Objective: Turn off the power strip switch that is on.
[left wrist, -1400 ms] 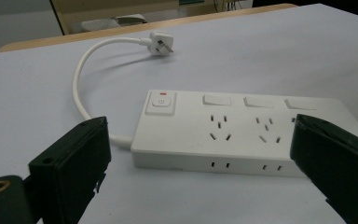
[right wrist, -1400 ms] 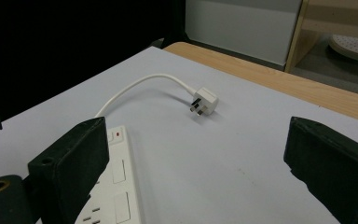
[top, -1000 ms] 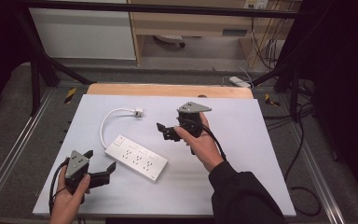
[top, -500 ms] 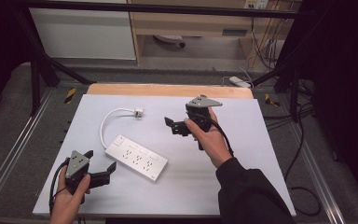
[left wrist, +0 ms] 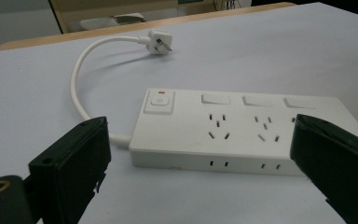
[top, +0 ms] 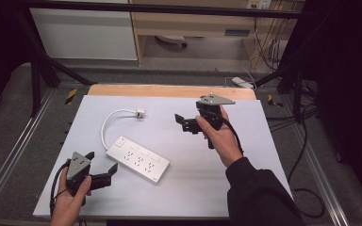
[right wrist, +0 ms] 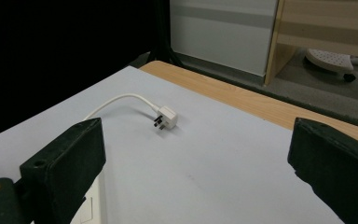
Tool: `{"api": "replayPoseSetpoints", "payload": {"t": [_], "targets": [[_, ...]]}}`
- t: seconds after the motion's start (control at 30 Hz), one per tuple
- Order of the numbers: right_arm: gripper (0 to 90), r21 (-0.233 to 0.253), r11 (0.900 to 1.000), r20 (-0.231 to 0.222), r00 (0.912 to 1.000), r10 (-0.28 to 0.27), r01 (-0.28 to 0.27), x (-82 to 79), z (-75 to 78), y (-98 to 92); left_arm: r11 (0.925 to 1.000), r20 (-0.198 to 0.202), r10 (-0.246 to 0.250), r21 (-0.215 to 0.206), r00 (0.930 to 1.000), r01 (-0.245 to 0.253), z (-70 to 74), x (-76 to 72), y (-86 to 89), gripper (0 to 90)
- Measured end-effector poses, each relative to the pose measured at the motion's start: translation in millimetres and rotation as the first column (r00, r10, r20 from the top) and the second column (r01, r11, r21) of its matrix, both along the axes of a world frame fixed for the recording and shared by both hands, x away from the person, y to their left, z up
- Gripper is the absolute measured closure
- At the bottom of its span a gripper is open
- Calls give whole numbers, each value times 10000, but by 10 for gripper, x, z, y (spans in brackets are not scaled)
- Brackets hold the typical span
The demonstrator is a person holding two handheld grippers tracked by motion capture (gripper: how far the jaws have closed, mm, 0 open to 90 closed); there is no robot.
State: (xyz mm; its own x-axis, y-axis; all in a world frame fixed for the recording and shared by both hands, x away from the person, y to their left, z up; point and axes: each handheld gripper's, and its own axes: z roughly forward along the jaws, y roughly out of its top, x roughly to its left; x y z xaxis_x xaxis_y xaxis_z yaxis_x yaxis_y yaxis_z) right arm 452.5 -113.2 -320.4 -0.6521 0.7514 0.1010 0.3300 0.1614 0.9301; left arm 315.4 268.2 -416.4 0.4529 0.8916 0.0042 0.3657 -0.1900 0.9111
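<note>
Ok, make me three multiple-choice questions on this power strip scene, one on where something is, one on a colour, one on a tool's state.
1. Where does the white three-pin plug lie?
A. on the grey table top
B. in the right tool
C. on the floor

2. What colour is the mark above the switch on the white plastic power strip?
A. green
B. red
C. blue

3. How does the left tool stand?
A. shut on the cable
B. shut, empty
C. open, empty

Answers:
1 A, it rests on the table, ahead of the right tool.
2 B, a red bar shows there.
3 C, its jaws stand apart before the strip.
</note>
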Motion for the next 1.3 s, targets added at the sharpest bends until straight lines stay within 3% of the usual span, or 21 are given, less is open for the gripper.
{"api": "replayPoseSetpoints", "payload": {"t": [0.8,1.3], "targets": [[44,139,9977,162,9977,-659,657,26,91,-387,10000,-20,12,-99,10000,-12,-2,0,1,49],[52,214,9939,167,9940,-1085,1081,-21,71,-678,9999,-51,26,-156,10000,-27,-1,0,4,49]]}}
